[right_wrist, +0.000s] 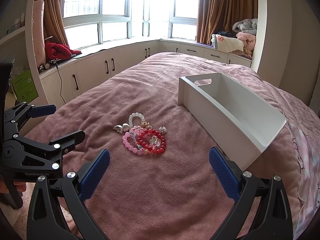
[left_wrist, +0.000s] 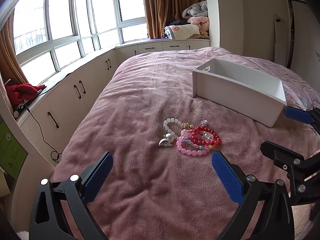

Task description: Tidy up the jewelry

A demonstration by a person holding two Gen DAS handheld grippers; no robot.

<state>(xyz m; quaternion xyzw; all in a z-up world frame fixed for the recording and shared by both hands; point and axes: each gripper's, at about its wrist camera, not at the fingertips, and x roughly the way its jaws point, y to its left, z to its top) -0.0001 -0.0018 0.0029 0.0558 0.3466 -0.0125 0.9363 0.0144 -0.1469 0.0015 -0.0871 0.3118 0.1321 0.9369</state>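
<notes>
I've got both grippers hovering over the bed [left_wrist: 140, 104], nothing held. Left gripper [left_wrist: 162, 172]: fingers spread wide, released. Right gripper [right_wrist: 159, 169]: same, fingers apart w/ nothing between. Jewelry pile sits mid-bed just ahead of both: pink bead bracelet [right_wrist: 130, 145], red bead bracelet [right_wrist: 154, 142] overlapping it, white bead bracelet [right_wrist: 136, 118] behind, silver charms [right_wrist: 121, 128] at its left. White box [right_wrist: 236, 112] stands open to the right of the pile, near but not touching.

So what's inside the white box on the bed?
The white box looks empty: bare inner walls and part of the floor show. The near wall hides the floor just behind it. The bracelets lie outside on the blanket.
</notes>
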